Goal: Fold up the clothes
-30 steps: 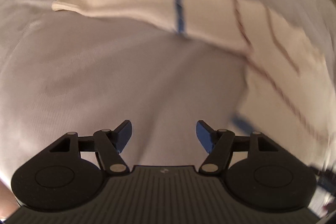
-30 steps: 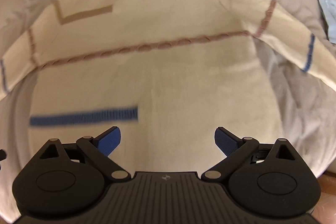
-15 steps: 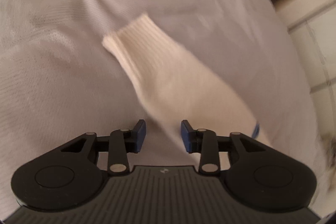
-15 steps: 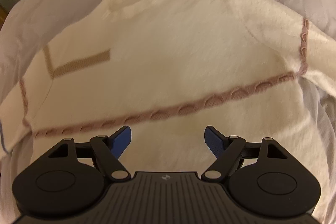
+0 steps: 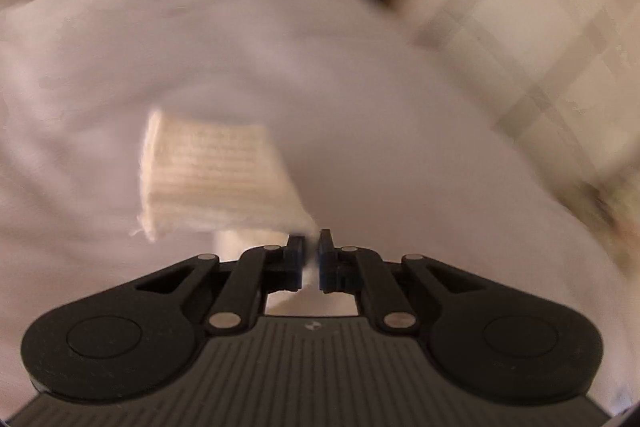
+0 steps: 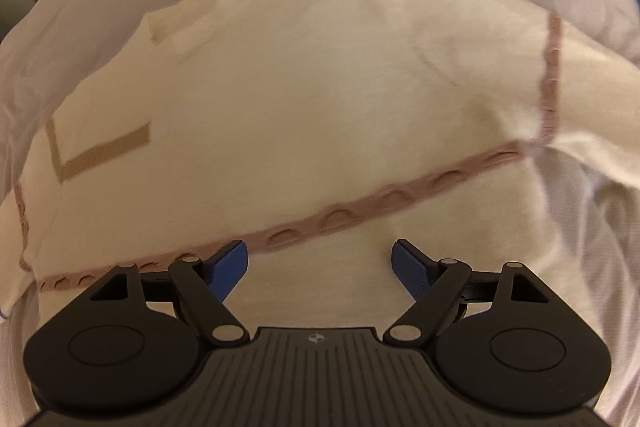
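The left gripper (image 5: pixel 313 254) is pinched on the sweater's sleeve (image 5: pixel 216 179), with cream knit caught in the narrow gap between its blue pads. From that pinch the sleeve runs forward and to the left, ending in a ribbed cuff whose free edge faces left. Pale bedsheet (image 5: pixel 380 131) lies on every side of the sleeve; ahead and to the right the bed drops off to a blurred checked surface (image 5: pixel 540 39).

The right gripper (image 6: pixel 320 269) has its jaws spread wide and holds nothing. It hovers over the lower chest of the cream sweater (image 6: pixel 312 99), just short of the pink cable band (image 6: pixel 360 211) that crosses the body left to right. The sweater lies flat, its long axis pointing away from the gripper, with the collar (image 6: pixel 200 11) at the far end. Rumpled sheet is open beyond the right-hand sleeve seam and around the far-left shoulder.
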Demonstrator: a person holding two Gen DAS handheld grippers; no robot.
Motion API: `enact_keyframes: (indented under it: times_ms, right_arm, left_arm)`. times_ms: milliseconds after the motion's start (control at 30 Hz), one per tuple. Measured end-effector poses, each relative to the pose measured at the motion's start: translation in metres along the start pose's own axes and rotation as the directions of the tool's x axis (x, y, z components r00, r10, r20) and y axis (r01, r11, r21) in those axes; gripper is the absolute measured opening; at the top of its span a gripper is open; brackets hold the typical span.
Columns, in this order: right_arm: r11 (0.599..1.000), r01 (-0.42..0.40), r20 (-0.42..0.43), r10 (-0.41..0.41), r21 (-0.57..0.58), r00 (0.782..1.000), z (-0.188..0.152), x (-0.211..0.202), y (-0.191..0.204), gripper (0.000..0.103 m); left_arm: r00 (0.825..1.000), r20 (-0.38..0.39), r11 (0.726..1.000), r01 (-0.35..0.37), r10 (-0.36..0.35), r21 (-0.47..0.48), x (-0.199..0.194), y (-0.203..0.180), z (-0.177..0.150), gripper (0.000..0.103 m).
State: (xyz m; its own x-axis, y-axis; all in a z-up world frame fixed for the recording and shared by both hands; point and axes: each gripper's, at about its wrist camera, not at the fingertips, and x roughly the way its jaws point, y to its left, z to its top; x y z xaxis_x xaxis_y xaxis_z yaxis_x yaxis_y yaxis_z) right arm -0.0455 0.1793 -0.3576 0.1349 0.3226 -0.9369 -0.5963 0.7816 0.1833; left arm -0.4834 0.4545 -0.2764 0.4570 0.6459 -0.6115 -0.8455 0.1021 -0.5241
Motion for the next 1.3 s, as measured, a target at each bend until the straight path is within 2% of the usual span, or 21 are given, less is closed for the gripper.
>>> enact_keyframes:
  times_ms: [33, 67, 100, 167, 233, 267, 333, 433, 533, 600, 667, 700, 800, 867, 933, 1000, 1067, 1100, 1133, 1200, 1300]
  right_arm:
    - [1.0, 0.0, 0.005, -0.001, 0.013, 1.0, 0.001, -0.003, -0.006, 0.082]
    - [1.0, 0.003, 0.011, -0.003, 0.025, 1.0, 0.002, -0.006, -0.013, 0.082]
    - [0.999, 0.005, 0.017, -0.006, 0.037, 1.0, 0.003, -0.009, -0.02, 0.081]
    - [0.998, 0.013, 0.032, -0.014, 0.056, 0.999, 0.005, -0.016, -0.033, 0.082]
    - [0.997, 0.016, 0.049, -0.02, 0.072, 0.999, 0.007, -0.022, -0.045, 0.081]
    - [0.996, 0.016, 0.061, -0.022, 0.082, 0.998, 0.007, -0.025, -0.051, 0.081]
    - [0.994, 0.005, 0.082, -0.014, 0.113, 0.997, 0.009, -0.03, -0.065, 0.081]
    - [0.987, -0.018, 0.091, 0.003, 0.162, 0.996, 0.011, -0.035, -0.085, 0.081]
    - [0.975, -0.106, 0.101, 0.088, 0.195, 0.991, 0.011, -0.034, -0.097, 0.081]
    - [0.961, -0.183, 0.108, 0.163, 0.209, 0.981, 0.012, -0.029, -0.1, 0.072]
    - [0.929, -0.277, 0.11, 0.258, 0.245, 0.96, 0.014, -0.021, -0.101, 0.06]
    - [0.897, -0.338, 0.11, 0.32, 0.284, 0.941, 0.016, -0.014, -0.103, 0.052]
    - [0.8, -0.457, 0.132, 0.442, 0.389, 0.887, 0.024, 0.005, -0.103, 0.051]
    - [0.786, -0.466, 0.116, 0.462, 0.405, 0.879, 0.03, 0.022, -0.096, 0.051]
    - [0.793, -0.423, 0.087, 0.431, 0.438, 0.898, 0.034, 0.041, -0.089, 0.051]
    - [0.792, -0.417, 0.095, 0.421, 0.447, 0.902, 0.04, 0.053, -0.082, 0.049]
    - [0.794, -0.426, 0.117, 0.42, 0.433, 0.9, 0.048, 0.06, -0.075, 0.015]
    - [0.807, -0.439, 0.133, 0.422, 0.395, 0.897, 0.054, 0.056, -0.069, 0.013]
    - [0.819, -0.462, 0.176, 0.427, 0.34, 0.887, 0.059, 0.044, -0.064, 0.012]
    - [0.838, -0.508, 0.303, 0.44, 0.199, 0.845, 0.065, 0.01, -0.058, 0.012]
    - [0.876, -0.472, 0.434, 0.387, 0.102, 0.813, 0.071, -0.028, -0.067, 0.012]
  left_arm:
    - [0.995, -0.033, 0.994, 0.095, -0.094, 0.043, -0.002, -0.031, -0.011, 0.004]
    - [0.981, -0.081, 0.98, 0.182, -0.176, 0.081, -0.001, -0.059, -0.025, 0.004]
    - [0.958, -0.132, 0.956, 0.269, -0.253, 0.115, 0.0, -0.087, -0.039, 0.004]
    - [0.89, -0.25, 0.891, 0.426, -0.382, 0.158, 0.004, -0.141, -0.071, 0.01]
    - [0.812, -0.4, 0.841, 0.517, -0.425, 0.157, 0.018, -0.181, -0.116, 0.016]
    - [0.791, -0.459, 0.836, 0.524, -0.405, 0.165, 0.023, -0.193, -0.137, 0.022]
    - [0.758, -0.551, 0.834, 0.52, -0.349, 0.187, 0.031, -0.206, -0.17, 0.021]
    - [0.76, -0.585, 0.846, 0.484, -0.281, 0.223, 0.028, -0.198, -0.185, 0.022]
    - [0.793, -0.571, 0.877, 0.411, -0.21, 0.25, 0.024, -0.17, -0.171, 0.022]
    - [0.827, -0.544, 0.896, 0.341, -0.142, 0.284, 0.025, -0.147, -0.154, 0.022]
    - [0.856, -0.51, 0.912, 0.273, -0.085, 0.307, 0.028, -0.131, -0.14, 0.022]
    - [0.867, -0.495, 0.915, 0.248, -0.063, 0.318, 0.03, -0.129, -0.137, 0.022]
    - [0.894, -0.447, 0.91, 0.184, 0.003, 0.373, 0.034, -0.116, -0.121, 0.023]
    - [0.897, -0.441, 0.915, 0.16, 0.022, 0.371, 0.034, -0.106, -0.118, 0.023]
    - [0.894, -0.446, 0.916, 0.15, 0.034, 0.371, 0.034, -0.098, -0.119, 0.023]
    - [0.892, -0.447, 0.904, 0.138, 0.063, 0.404, 0.043, -0.105, -0.13, 0.023]
    - [0.89, -0.447, 0.891, 0.126, 0.092, 0.436, 0.045, -0.104, -0.137, 0.024]
    - [0.892, -0.442, 0.885, 0.124, 0.099, 0.449, 0.046, -0.105, -0.139, 0.024]
    - [0.895, -0.434, 0.879, 0.127, 0.099, 0.461, 0.047, -0.106, -0.141, 0.024]
    - [0.903, -0.419, 0.872, 0.127, 0.095, 0.472, 0.051, -0.11, -0.142, 0.024]
    - [0.912, -0.399, 0.86, 0.127, 0.095, 0.494, 0.062, -0.115, -0.144, 0.024]
